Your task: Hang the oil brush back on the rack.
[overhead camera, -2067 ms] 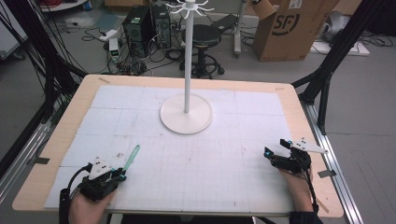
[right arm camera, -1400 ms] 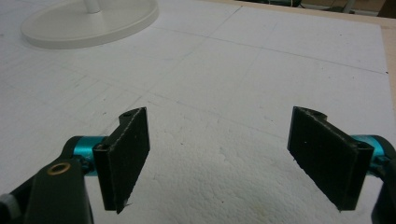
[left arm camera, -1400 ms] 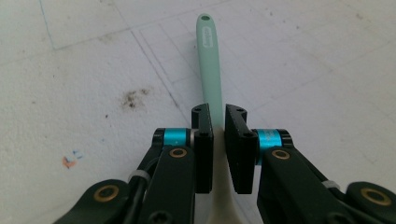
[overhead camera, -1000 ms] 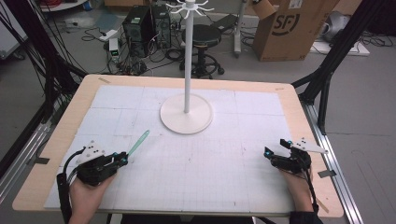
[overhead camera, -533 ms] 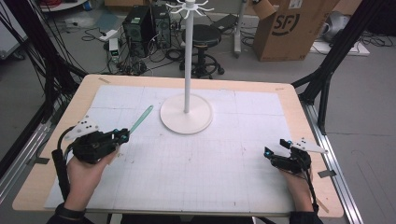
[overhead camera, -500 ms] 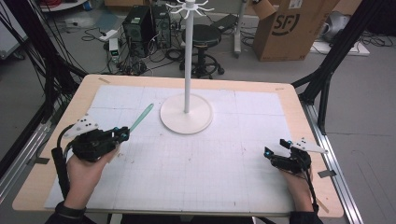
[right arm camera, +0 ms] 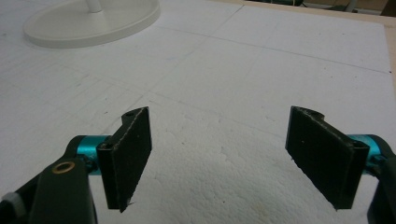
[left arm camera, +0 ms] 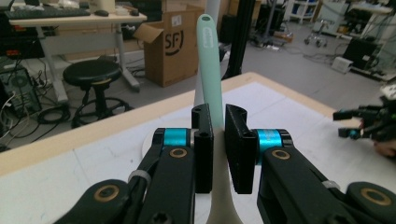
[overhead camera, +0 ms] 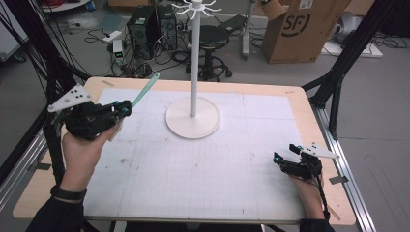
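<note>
white table [overhead camera: 203,188] bears a rack [overhead camera: 193,116] beyond the raised spatula [overhead camera: 145,90].

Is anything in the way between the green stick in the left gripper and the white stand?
Nothing visible. The left gripper holds the green stick in the air, with bare table between it and the white stand.

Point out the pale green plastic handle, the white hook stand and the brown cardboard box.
pale green plastic handle [left arm camera: 208,70]: left gripper view, on its shaft above the jaws.
white hook stand [overhead camera: 193,124]: high view, on its round base.
brown cardboard box [overhead camera: 300,34]: high view, on its printed front face.
</note>
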Demonstrator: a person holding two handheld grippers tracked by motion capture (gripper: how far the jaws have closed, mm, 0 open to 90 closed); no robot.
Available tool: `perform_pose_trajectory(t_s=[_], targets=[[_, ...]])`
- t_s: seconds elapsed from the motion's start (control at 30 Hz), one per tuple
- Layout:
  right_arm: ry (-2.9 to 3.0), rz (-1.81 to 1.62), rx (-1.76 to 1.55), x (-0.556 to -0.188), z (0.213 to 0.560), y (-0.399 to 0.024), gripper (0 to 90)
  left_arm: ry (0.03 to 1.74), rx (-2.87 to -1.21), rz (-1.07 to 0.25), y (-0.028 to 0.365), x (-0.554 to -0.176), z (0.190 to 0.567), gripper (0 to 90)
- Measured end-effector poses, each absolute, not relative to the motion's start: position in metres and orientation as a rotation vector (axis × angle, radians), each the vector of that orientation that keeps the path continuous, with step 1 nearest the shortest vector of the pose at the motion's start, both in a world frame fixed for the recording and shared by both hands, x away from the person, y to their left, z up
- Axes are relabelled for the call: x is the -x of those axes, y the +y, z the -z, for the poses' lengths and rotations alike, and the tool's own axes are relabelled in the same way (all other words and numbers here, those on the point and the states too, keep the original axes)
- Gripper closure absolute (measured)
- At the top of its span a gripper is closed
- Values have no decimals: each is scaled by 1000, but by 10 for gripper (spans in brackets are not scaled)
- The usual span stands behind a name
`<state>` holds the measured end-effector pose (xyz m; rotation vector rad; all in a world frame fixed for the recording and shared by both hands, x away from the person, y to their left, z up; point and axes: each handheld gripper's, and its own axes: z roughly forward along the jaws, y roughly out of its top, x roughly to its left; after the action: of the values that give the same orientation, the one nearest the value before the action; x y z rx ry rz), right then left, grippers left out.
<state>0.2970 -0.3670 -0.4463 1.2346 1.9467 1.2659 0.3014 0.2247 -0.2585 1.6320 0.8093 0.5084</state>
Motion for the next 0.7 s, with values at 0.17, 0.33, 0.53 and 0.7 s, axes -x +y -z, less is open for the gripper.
perform_pose_trajectory(t_s=[0.17, 0.33, 0.53, 0.7], targets=[[1948, -1265, -1229, -297, 446, -368, 223, 769, -1617, -468, 224, -312, 237, 821], [1950, -1266, -1228, -297, 446, -368, 224, 733, -1625, -475, 220, -319, 214, 821], [1951, -1268, -1233, -297, 446, -368, 226, 708, -1634, -477, 217, -327, 192, 821], [1951, -1268, -1233, -298, 446, -368, 226, 682, -1619, -454, 215, -334, 177, 822]])
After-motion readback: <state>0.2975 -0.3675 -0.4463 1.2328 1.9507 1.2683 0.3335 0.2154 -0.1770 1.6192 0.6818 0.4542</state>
